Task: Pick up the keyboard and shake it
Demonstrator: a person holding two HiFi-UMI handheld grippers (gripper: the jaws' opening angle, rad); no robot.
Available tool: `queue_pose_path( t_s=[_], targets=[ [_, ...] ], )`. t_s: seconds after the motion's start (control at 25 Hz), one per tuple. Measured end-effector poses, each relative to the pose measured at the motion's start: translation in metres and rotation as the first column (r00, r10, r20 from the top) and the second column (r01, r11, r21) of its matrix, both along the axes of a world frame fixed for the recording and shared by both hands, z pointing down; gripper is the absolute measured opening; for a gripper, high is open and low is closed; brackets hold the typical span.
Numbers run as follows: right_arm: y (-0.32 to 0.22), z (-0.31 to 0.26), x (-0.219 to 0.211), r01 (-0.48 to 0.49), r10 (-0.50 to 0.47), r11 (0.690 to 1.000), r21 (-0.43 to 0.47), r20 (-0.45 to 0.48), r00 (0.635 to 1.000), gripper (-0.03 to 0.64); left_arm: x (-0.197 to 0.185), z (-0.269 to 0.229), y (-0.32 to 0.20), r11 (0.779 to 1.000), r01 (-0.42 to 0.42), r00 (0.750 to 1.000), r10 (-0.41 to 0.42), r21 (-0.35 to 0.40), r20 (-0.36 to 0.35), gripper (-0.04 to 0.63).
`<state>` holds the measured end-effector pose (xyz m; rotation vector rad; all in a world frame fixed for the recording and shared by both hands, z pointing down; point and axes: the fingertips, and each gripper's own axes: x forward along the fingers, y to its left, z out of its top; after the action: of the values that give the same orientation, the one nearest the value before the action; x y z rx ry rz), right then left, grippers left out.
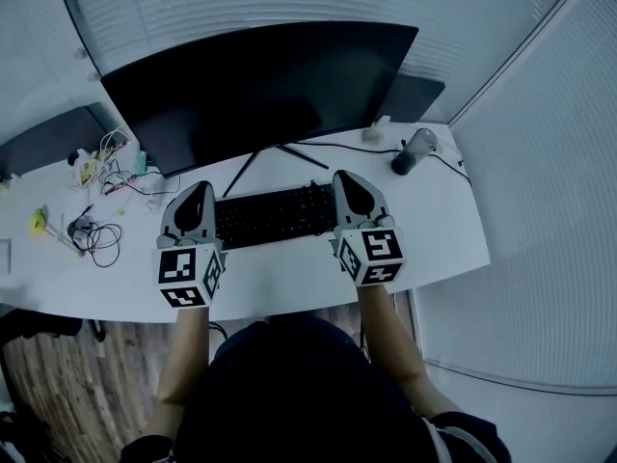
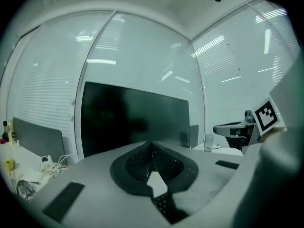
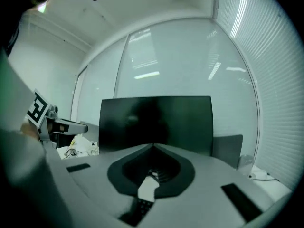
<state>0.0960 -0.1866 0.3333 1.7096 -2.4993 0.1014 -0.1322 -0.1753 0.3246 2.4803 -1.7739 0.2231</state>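
Observation:
A black keyboard lies on the white desk in front of the monitor. My left gripper rests at the keyboard's left end and my right gripper at its right end, both pointing toward the monitor. In the left gripper view the jaws meet at their tips, and a strip of keys shows below them. In the right gripper view the jaws are also closed tip to tip, with desk and keys beneath. I see nothing pinched between either pair of tips.
A wide dark monitor stands just behind the keyboard on a thin-legged stand. Tangled cables and small items clutter the desk's left side. A dark cylindrical object with a cable sits at the back right. Frosted walls enclose the desk.

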Motion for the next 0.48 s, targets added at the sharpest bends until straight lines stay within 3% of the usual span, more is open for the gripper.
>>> queue_pose_path(
  t_s=[0.2,0.48],
  targets=[
    [0.025,-0.091,-0.007,-0.033,0.031,0.976,0.213,0.012,0.999,0.028,0.012,-0.076,0.013,0.987,-0.023,1.000,0.025,0.157,-0.012,0.023],
    [0.064,-0.130,-0.005,-0.062,0.067,0.954,0.295,-0.008,0.998,0.028,0.030,-0.119,0.046,0.973,-0.075,0.996,0.083,0.218,-0.030,0.023]
  ],
)
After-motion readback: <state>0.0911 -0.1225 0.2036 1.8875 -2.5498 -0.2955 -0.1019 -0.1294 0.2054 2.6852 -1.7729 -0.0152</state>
